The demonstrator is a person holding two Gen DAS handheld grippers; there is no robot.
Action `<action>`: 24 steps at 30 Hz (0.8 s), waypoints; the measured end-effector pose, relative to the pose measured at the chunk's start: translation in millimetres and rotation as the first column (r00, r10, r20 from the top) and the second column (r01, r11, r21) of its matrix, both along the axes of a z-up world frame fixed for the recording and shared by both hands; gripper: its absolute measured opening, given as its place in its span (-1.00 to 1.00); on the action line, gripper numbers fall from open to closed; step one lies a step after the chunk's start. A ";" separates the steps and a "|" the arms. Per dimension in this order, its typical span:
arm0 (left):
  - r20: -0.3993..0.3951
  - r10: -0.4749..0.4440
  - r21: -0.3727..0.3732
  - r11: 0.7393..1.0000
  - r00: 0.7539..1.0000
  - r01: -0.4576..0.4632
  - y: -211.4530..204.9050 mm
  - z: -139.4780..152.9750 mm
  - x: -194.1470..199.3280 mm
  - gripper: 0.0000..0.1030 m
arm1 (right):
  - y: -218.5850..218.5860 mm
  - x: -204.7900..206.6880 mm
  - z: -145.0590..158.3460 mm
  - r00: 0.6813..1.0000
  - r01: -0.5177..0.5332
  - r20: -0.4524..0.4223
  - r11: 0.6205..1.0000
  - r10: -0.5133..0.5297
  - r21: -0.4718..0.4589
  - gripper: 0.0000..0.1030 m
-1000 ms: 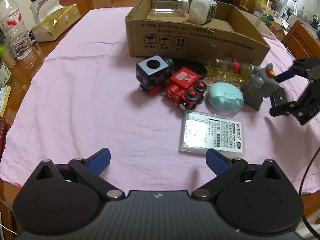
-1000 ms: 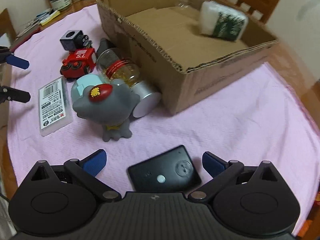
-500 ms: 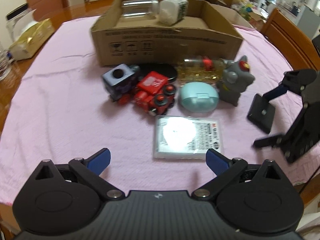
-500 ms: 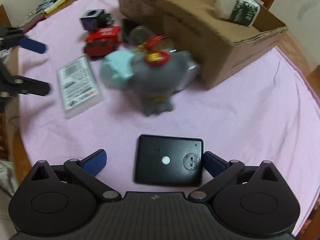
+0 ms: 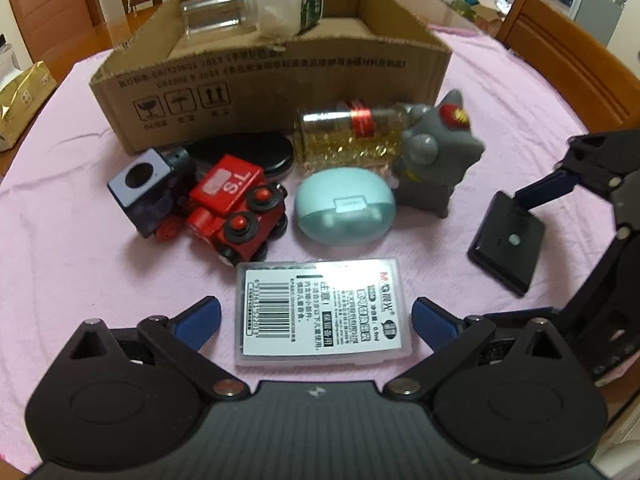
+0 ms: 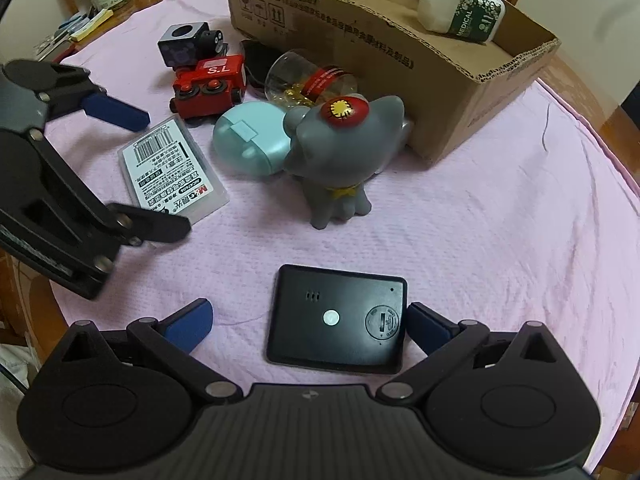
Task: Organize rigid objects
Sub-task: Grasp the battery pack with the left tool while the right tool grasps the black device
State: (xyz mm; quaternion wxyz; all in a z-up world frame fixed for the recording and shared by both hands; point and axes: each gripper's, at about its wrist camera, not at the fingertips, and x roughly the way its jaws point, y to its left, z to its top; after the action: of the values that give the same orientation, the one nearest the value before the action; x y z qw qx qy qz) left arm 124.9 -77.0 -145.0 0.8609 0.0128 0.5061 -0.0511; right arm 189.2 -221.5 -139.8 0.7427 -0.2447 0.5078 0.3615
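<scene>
My left gripper is open, its fingers on either side of a clear plastic case with a barcode label lying on the pink cloth. My right gripper is open around a flat black device; its right pad is close against the device's edge. The same device shows in the left wrist view. A cardboard box at the back holds a clear jar and a white-green bottle. The case also shows in the right wrist view.
In front of the box lie a red toy train, a dark cube toy, a mint oval case, a grey cat figure, a jar of gold capsules and a black oval lid. Wooden chairs surround the table.
Both grippers moved forward and down. The barcode case now lies between my left fingers, and the black device sits further in between my right fingers.
</scene>
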 end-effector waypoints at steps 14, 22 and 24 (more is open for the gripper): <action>0.001 -0.046 0.031 0.998 0.999 0.046 7.8 -1.5 -10.5 0.79 | -8.2 -7.0 -2.1 0.998 0.041 0.043 0.998 -0.043 0.051 1.00; -0.012 -0.072 0.035 0.997 0.997 0.072 2.5 1.6 -5.3 0.75 | -7.9 -5.3 -2.4 0.997 0.057 0.047 0.997 -0.060 0.058 1.00; -0.017 -0.073 0.035 0.997 0.997 0.074 4.4 1.5 -5.9 0.75 | -9.6 -5.5 -1.0 0.996 0.067 0.054 0.996 -0.070 0.065 0.92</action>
State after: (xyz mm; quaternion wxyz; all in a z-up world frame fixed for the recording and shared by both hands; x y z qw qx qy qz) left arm 119.0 -72.6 -143.5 0.8541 0.0463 0.5128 -0.0738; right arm 183.7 -231.1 -140.7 0.7759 -0.2137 0.4834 0.3446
